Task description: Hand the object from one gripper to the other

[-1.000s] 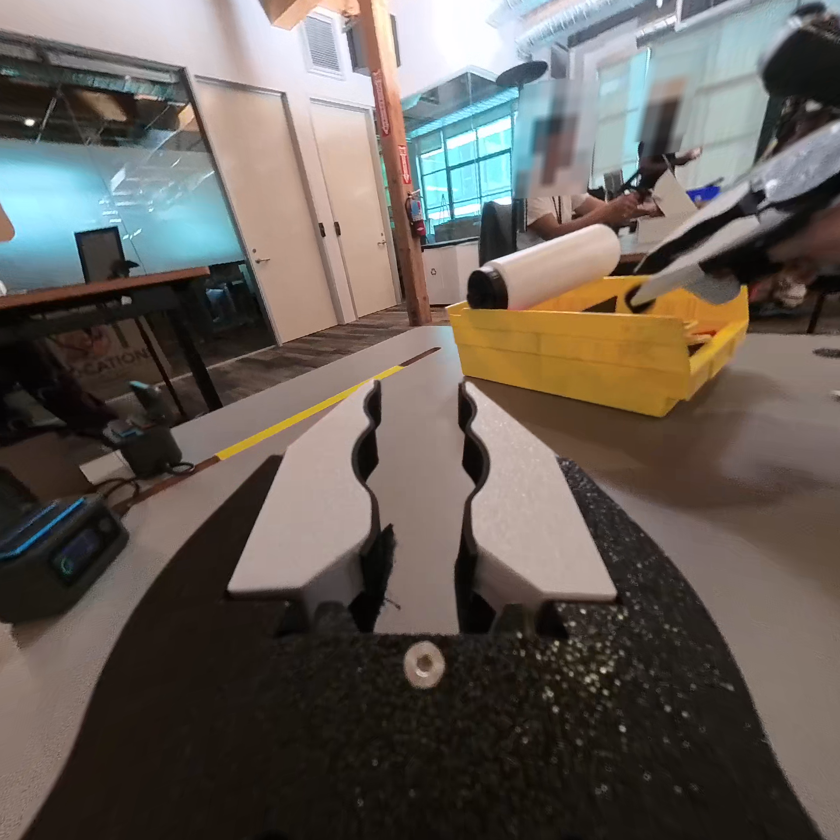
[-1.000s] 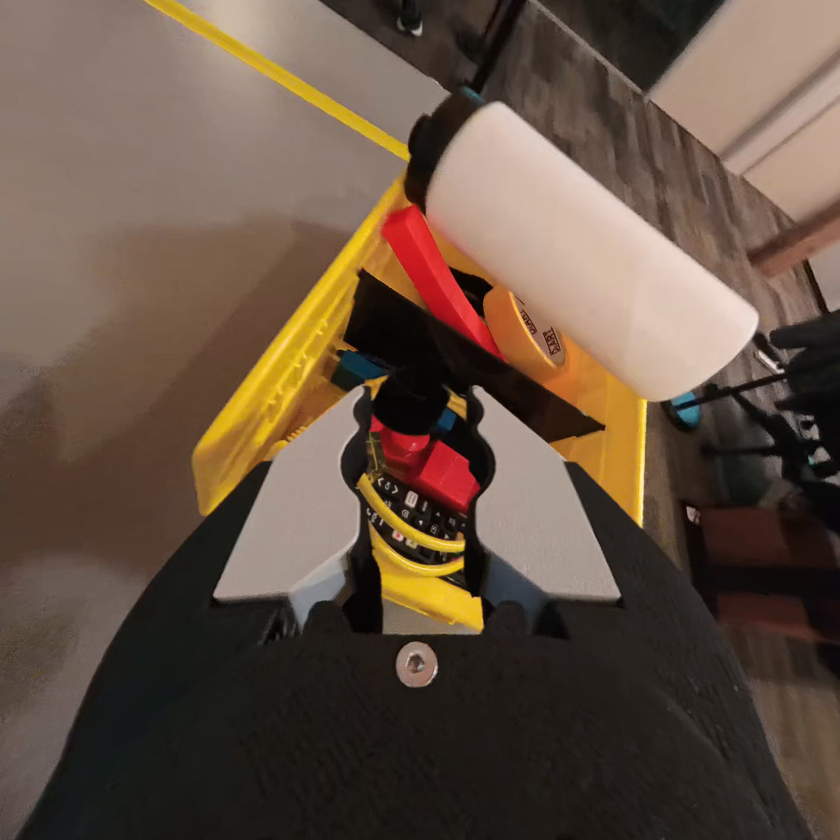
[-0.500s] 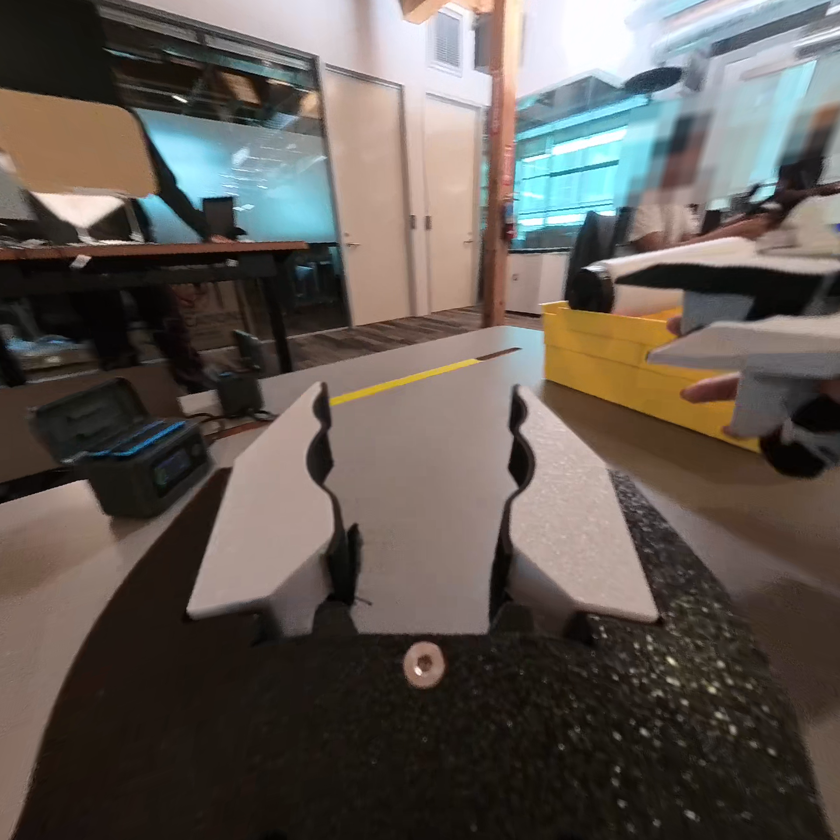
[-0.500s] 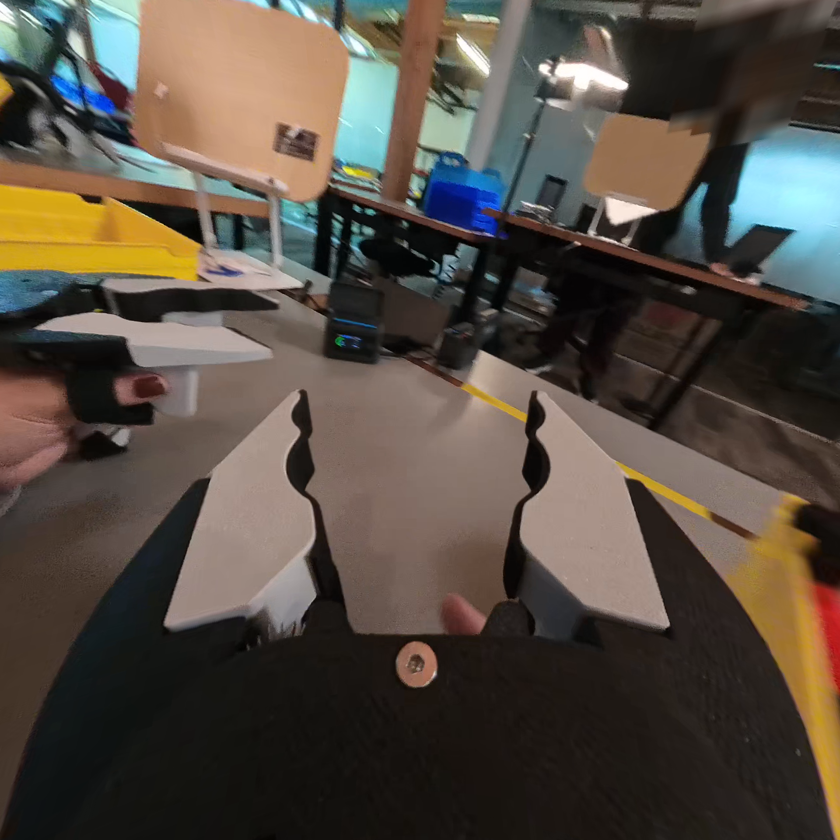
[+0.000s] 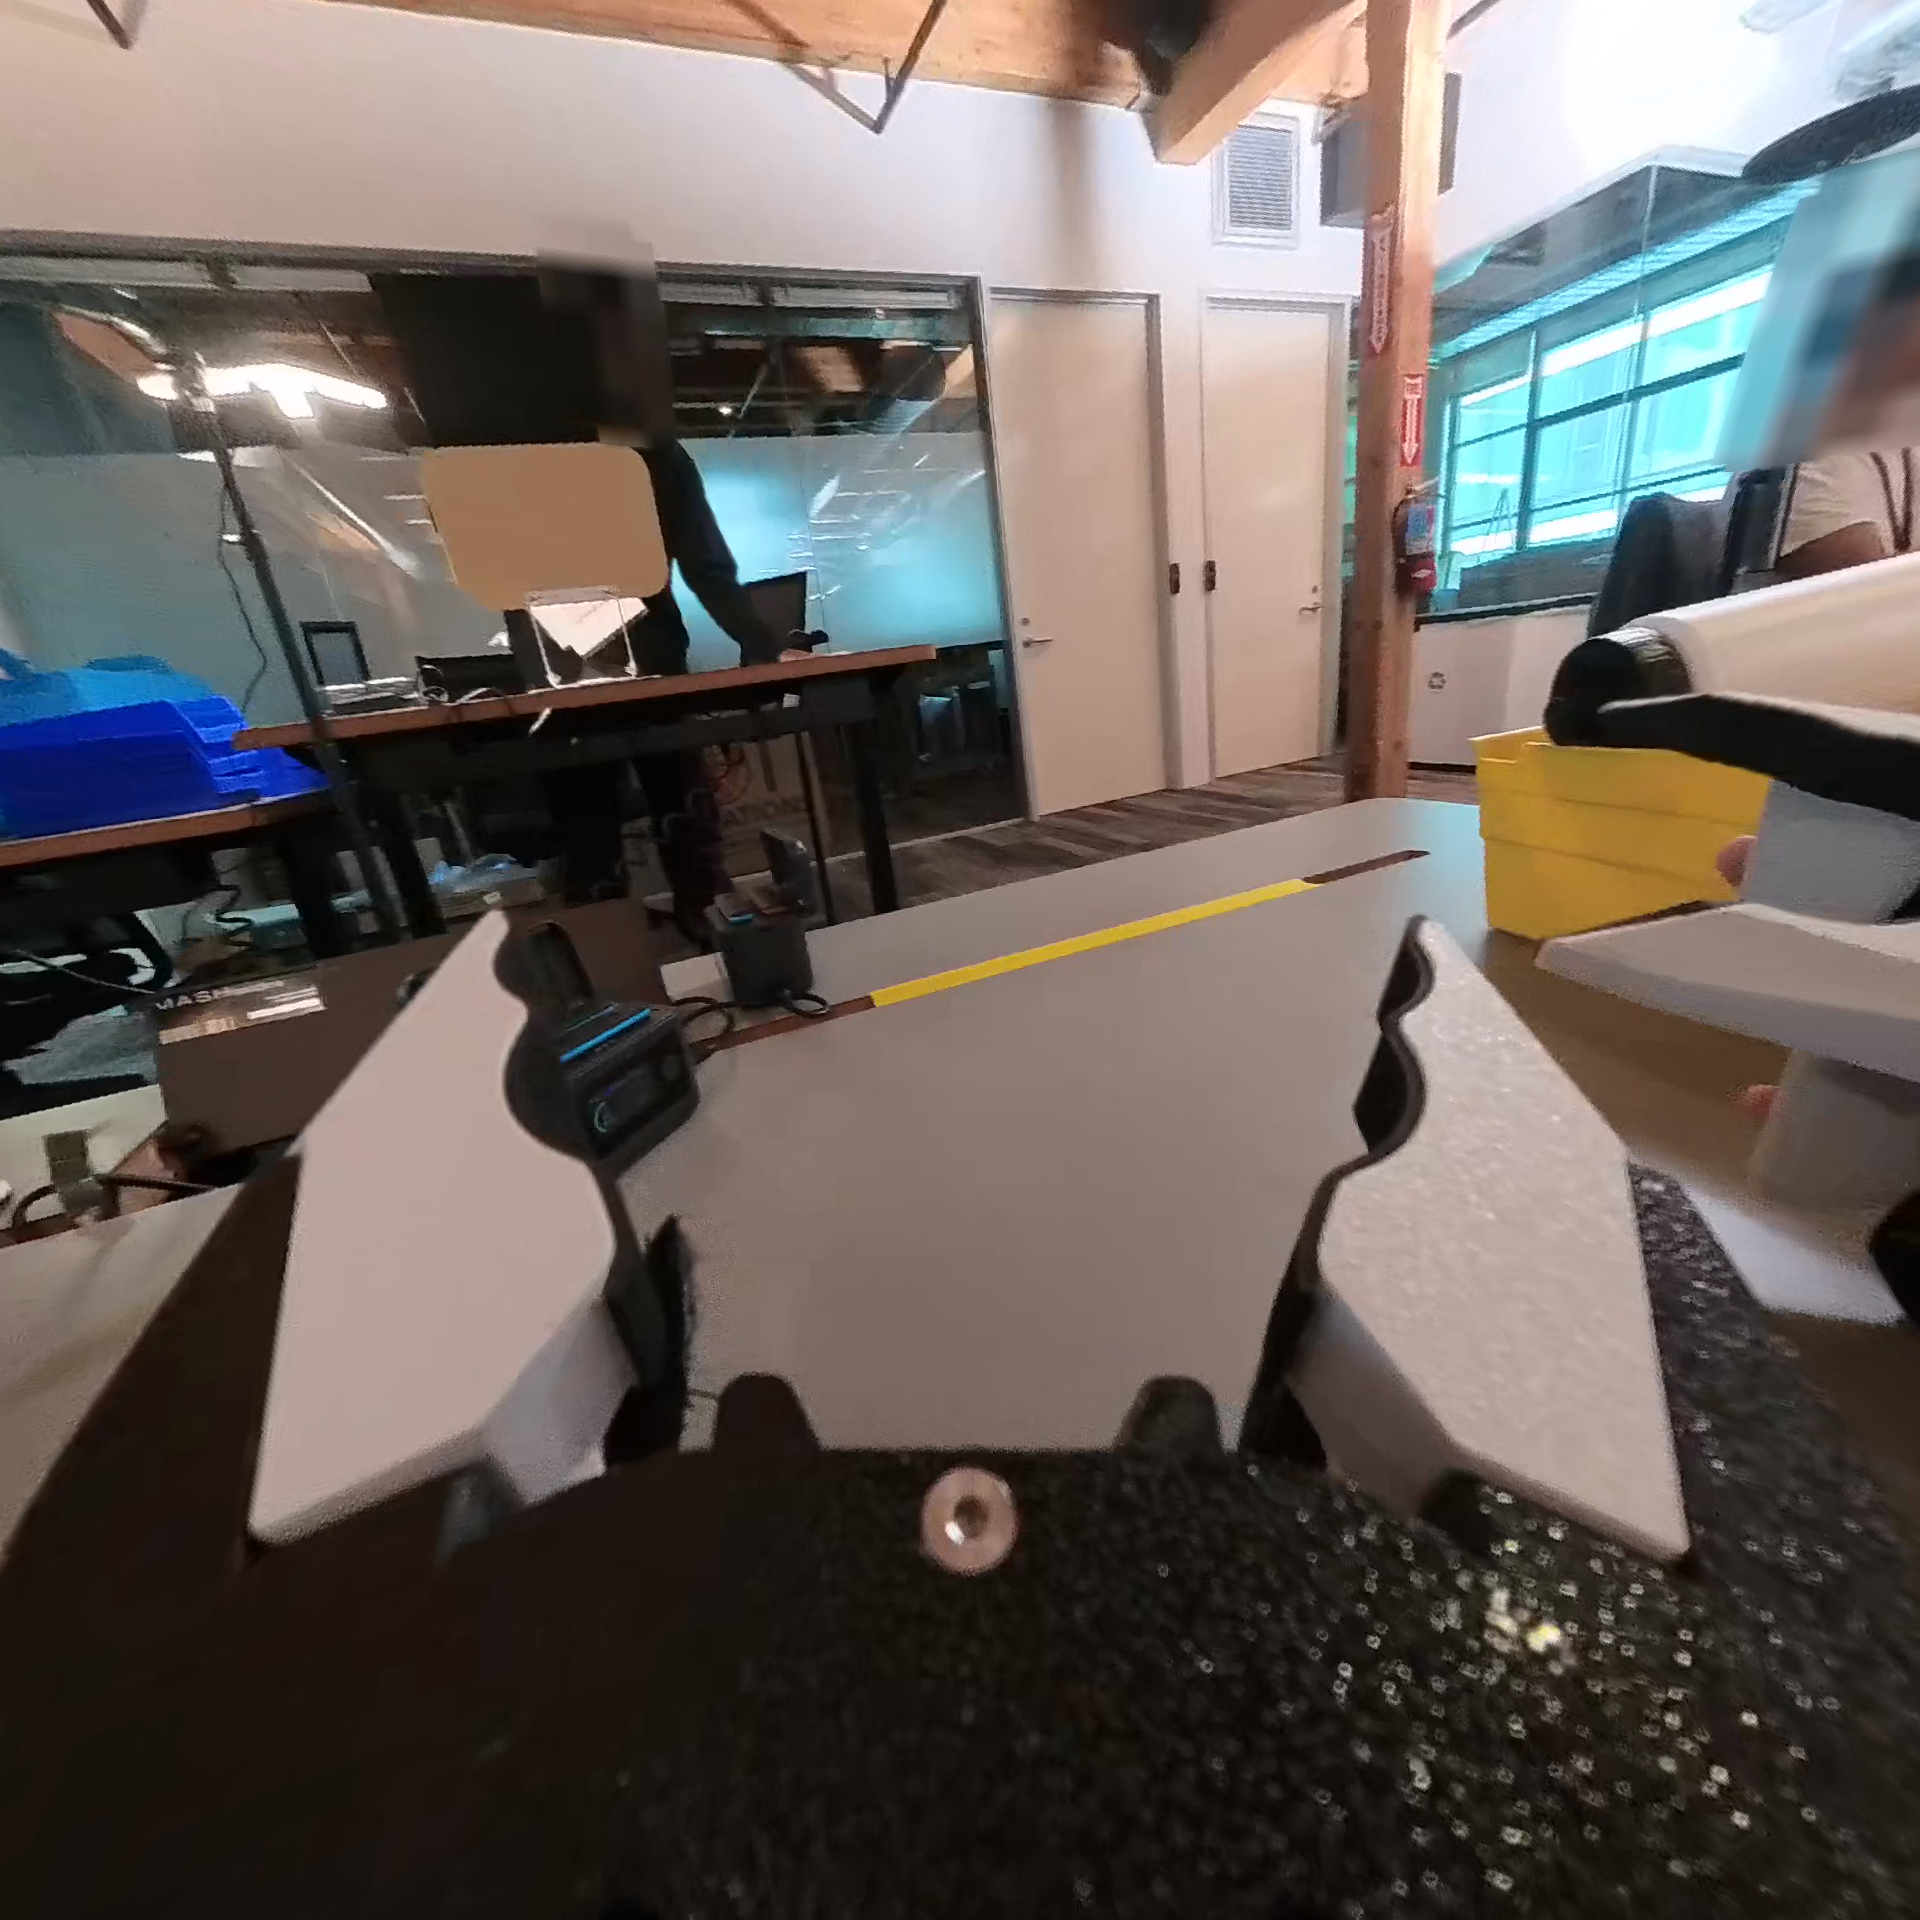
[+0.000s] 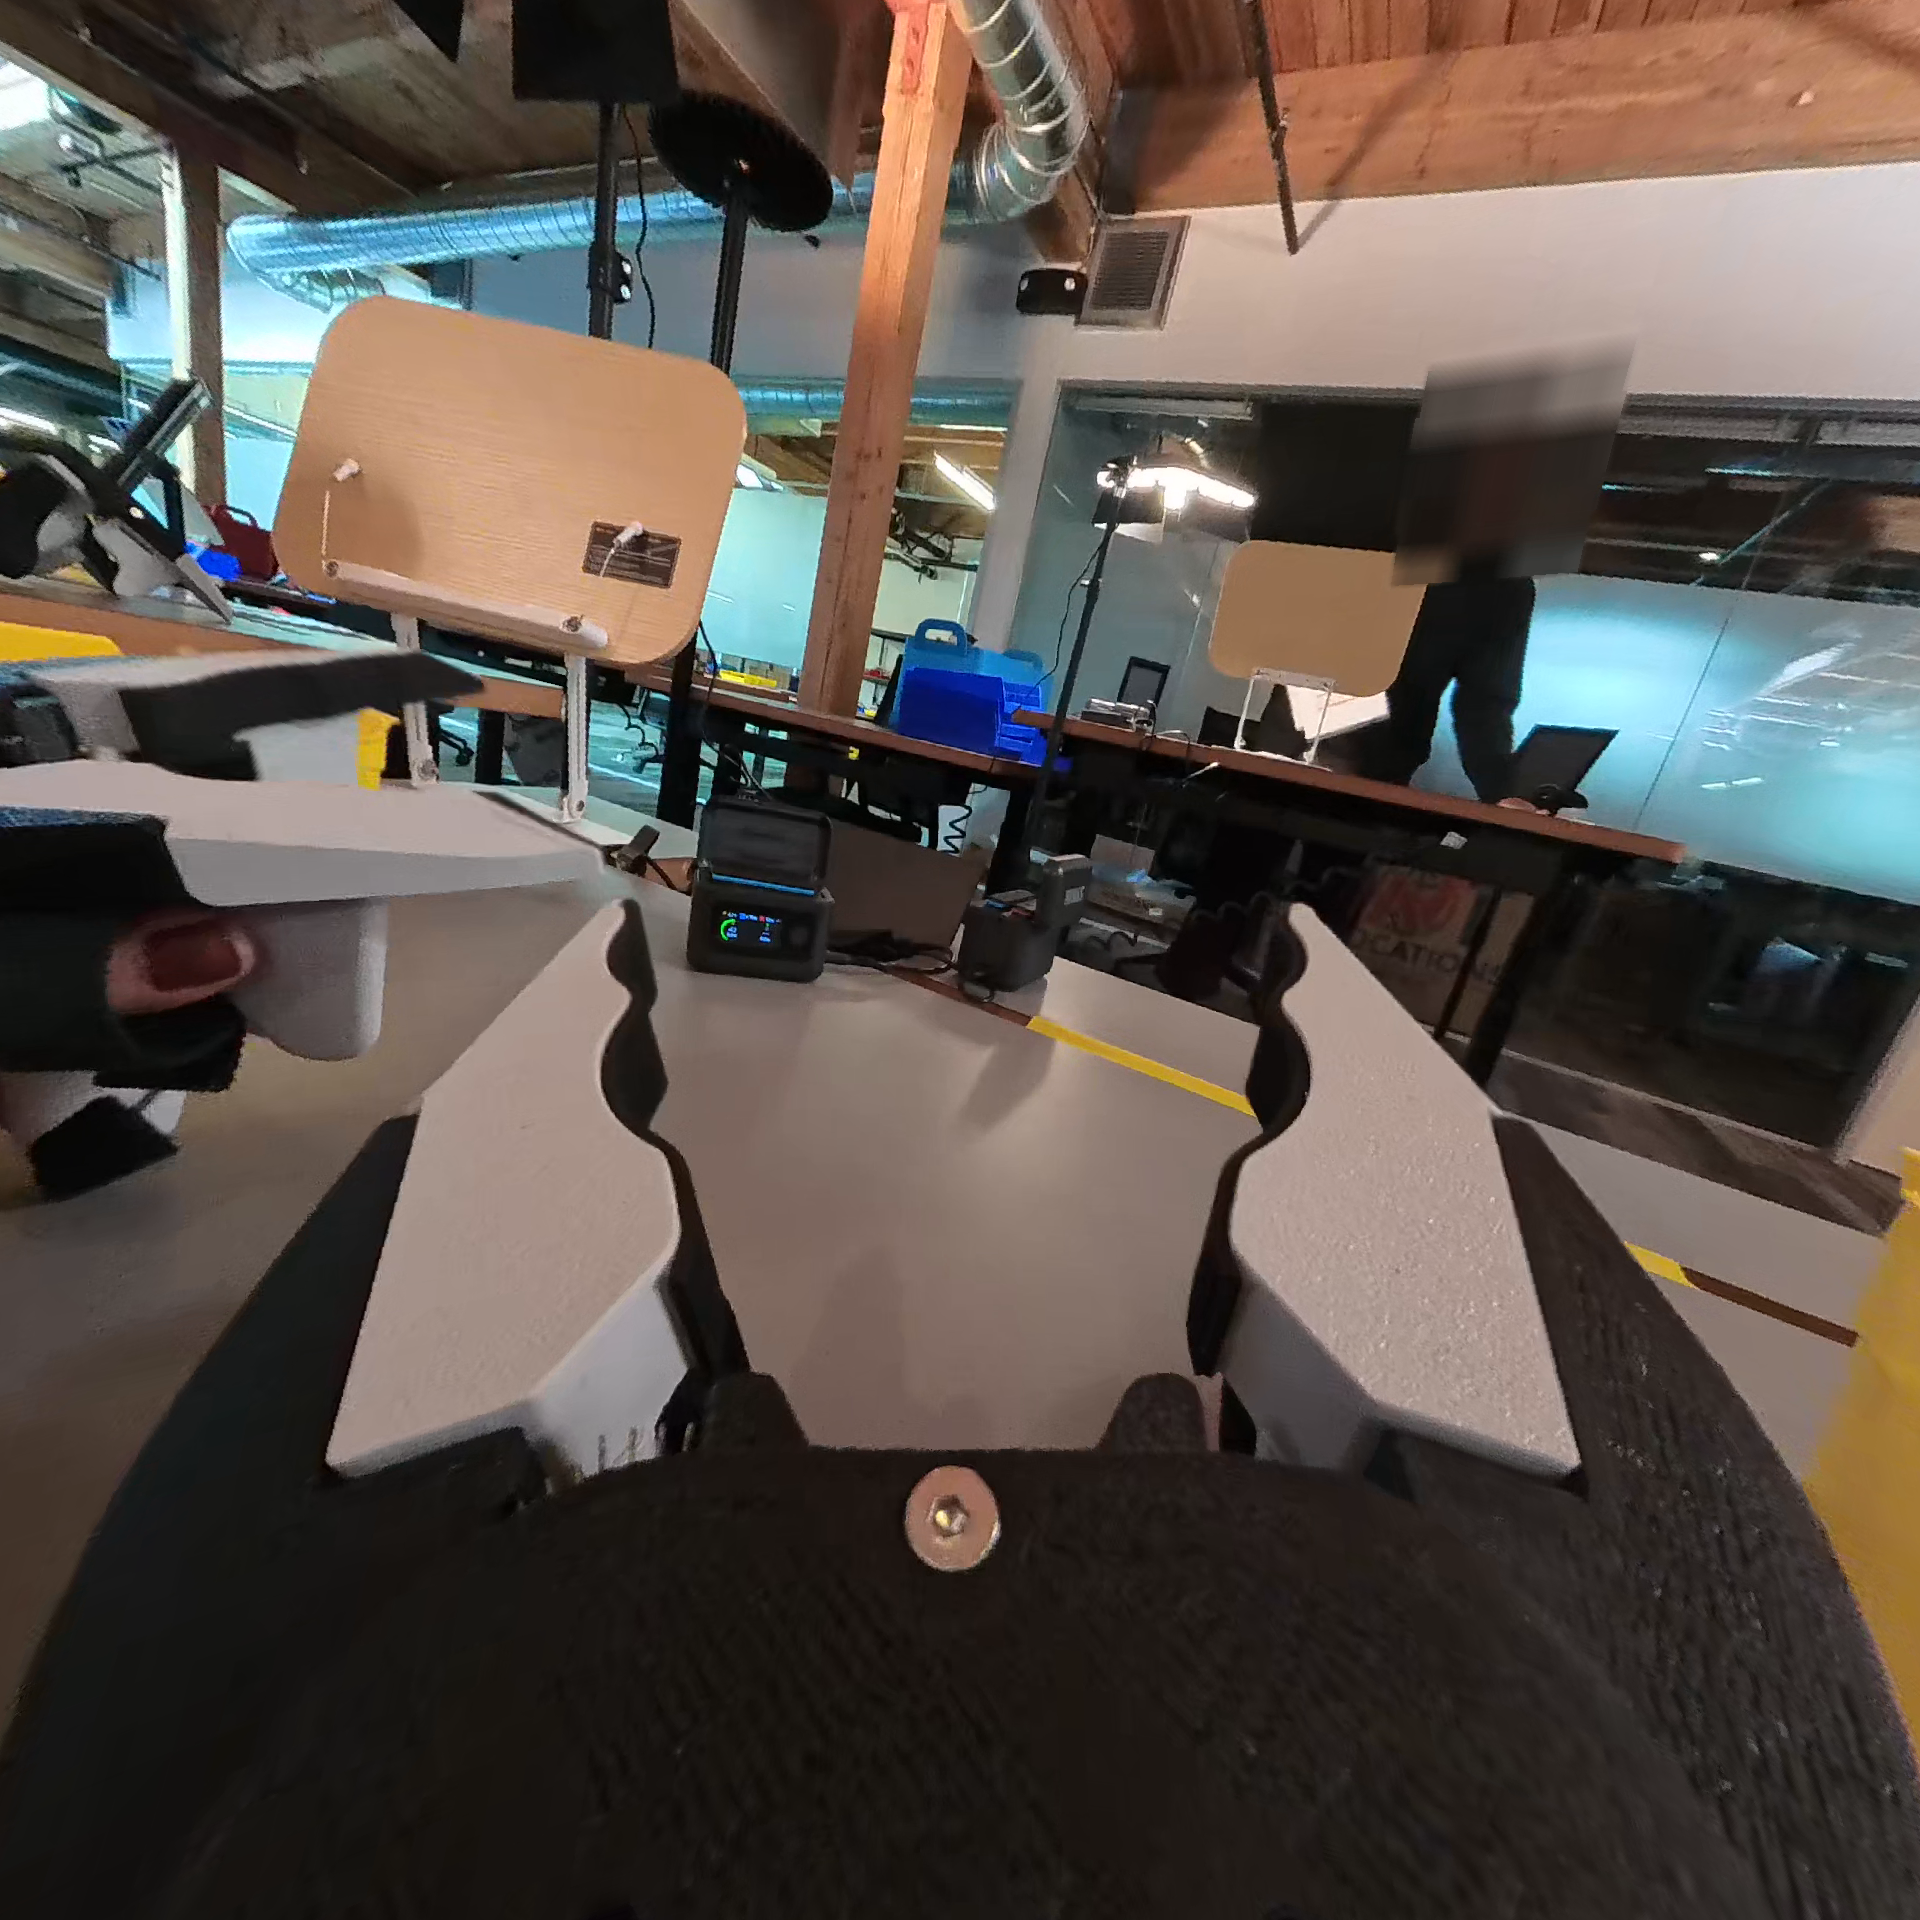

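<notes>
My left gripper [image 5: 961,935] is open wide and empty, low over the grey table [image 5: 987,1143]. My right gripper [image 6: 961,920] is also open wide and empty over the same table. They are side by side: the right gripper's fingers [image 5: 1714,987] show at the right edge of the left wrist view, and the left gripper's fingers [image 6: 343,842] show at the left of the right wrist view, held by a gloved hand [image 6: 177,956]. A white bottle with a black cap [image 5: 1766,644] lies across the top of a yellow bin [image 5: 1590,852], to the right beyond the right gripper.
A yellow tape line [image 5: 1081,940] crosses the table. A small black charger box [image 6: 758,904] and cables sit at the table's far edge. The bin's yellow corner [image 6: 1870,1403] is close on the right. Desks, blue bins [image 6: 966,696] and a standing person [image 6: 1465,665] are behind.
The right gripper swung away from the bin and now points along the table beside the left one. Both grippers' jaws have spread wider. The left view turned left and tilted up.
</notes>
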A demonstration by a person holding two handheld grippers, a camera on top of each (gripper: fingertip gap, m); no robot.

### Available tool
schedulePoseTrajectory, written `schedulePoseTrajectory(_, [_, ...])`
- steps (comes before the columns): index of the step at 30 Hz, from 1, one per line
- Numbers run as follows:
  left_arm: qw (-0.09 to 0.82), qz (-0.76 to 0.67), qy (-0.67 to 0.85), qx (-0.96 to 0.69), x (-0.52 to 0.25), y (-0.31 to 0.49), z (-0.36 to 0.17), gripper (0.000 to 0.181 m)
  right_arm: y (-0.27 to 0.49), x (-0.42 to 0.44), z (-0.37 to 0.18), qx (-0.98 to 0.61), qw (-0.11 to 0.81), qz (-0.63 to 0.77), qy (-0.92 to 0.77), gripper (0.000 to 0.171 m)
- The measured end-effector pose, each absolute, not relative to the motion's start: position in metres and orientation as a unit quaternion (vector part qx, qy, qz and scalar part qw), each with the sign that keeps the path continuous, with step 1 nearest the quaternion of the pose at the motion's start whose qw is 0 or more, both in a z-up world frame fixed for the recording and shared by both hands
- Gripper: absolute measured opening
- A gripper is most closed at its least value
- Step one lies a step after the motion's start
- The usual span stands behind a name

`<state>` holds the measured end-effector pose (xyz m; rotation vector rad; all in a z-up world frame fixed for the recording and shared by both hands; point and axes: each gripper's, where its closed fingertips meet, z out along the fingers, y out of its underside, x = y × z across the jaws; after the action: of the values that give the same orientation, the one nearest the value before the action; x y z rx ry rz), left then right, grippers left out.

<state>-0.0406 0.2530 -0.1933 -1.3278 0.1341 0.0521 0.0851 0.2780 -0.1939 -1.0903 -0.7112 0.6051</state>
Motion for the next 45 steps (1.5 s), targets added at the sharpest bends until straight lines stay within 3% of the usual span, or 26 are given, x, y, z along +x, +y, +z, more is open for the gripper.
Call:
schedulePoseTrajectory(4, [0.764, 0.034, 0.078, -0.64, -0.042, 0.254, -0.2, 0.154, 0.278, 0.085, -0.194, -0.497, 0.755, 0.275, -0.328, 0.113])
schedulePoseTrajectory(8, [0.716, 0.057, 0.052, -0.694, -0.068, 0.247, -0.2, 0.127, 0.282, 0.084, -0.195, -0.497, 0.759, 0.264, -0.329, 0.109])
schedulePoseTrajectory(14, [0.633, 0.095, -0.007, -0.768, -0.13, 0.206, -0.174, 0.102, 0.28, 0.082, -0.195, -0.492, 0.759, 0.261, -0.336, 0.106])
schedulePoseTrajectory(25, [0.557, 0.182, -0.089, -0.805, -0.23, 0.112, -0.148, 0.095, 0.279, 0.082, -0.196, -0.493, 0.759, 0.259, -0.337, 0.103])
schedulePoseTrajectory(28, [0.524, 0.108, -0.012, -0.845, -0.227, 0.104, -0.164, 0.077, 0.279, 0.083, -0.196, -0.493, 0.76, 0.253, -0.339, 0.103])
schedulePoseTrajectory(33, [0.376, 0.048, 0.177, -0.908, -0.236, 0.08, -0.217, 0.077, 0.278, 0.082, -0.197, -0.493, 0.76, 0.247, -0.344, 0.102])
schedulePoseTrajectory(39, [0.3, -0.026, 0.244, -0.922, -0.254, 0.067, -0.231, 0.051, 0.277, 0.078, -0.2, -0.489, 0.761, 0.232, -0.359, 0.101])
schedulePoseTrajectory(45, [0.227, -0.079, 0.28, -0.929, -0.251, 0.065, -0.262, 0.056, 0.277, 0.075, -0.202, -0.486, 0.761, 0.215, -0.371, 0.1])
